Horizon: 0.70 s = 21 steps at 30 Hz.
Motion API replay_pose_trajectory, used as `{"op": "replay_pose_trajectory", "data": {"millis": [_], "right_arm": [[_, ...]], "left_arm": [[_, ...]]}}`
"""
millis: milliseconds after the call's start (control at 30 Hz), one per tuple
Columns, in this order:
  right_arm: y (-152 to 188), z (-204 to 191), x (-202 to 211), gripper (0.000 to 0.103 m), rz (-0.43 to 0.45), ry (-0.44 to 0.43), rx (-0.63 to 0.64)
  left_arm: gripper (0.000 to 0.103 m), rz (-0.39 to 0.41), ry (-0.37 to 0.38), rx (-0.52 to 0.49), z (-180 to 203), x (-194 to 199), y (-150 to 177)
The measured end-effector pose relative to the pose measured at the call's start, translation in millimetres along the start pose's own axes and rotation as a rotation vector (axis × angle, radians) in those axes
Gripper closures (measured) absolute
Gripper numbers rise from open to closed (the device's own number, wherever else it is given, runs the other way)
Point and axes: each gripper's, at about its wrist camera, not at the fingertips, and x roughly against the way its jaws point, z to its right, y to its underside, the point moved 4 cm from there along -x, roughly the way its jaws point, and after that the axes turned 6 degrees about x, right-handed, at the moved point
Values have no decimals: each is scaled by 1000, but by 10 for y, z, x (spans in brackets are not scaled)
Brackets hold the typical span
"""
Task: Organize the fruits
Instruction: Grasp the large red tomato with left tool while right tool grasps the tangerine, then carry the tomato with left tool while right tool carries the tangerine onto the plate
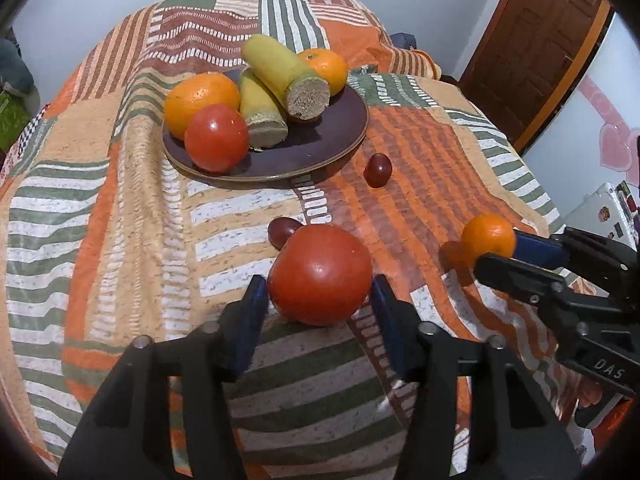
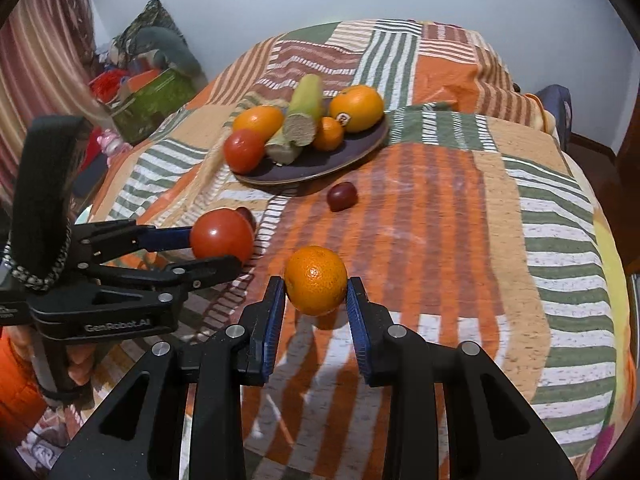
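A red tomato (image 1: 320,272) lies on the patchwork bedspread, and my left gripper (image 1: 318,285) is shut on it, a blue pad touching each side. In the right wrist view that tomato (image 2: 222,236) sits between the left gripper's fingers (image 2: 218,250). My right gripper (image 2: 316,285) is shut on a small mandarin (image 2: 316,280), which hangs just above its own shadow. The dark plate (image 1: 320,152) farther back holds two oranges, a small mandarin, a tomato (image 1: 216,138) and two cut banana pieces (image 1: 286,72). Two dark red grapes (image 1: 377,169) (image 1: 282,230) lie loose on the cloth.
The bedspread (image 2: 460,220) falls away at its left and right edges. A green box (image 2: 152,100) and clutter stand by the striped curtain at far left. A brown door (image 1: 540,40) stands at the back right.
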Motion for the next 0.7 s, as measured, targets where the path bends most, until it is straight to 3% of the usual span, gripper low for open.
{"op": "replay_pose_trajectory", "data": {"millis": [367,700], "right_arm": [[-196,45,53,74,44,1,6],[-526,85,69,74,93,15,39]], "left_arm": [[53,28,30,24,-86,213,-44],[53,111,12,37,-231,475,-379]]}}
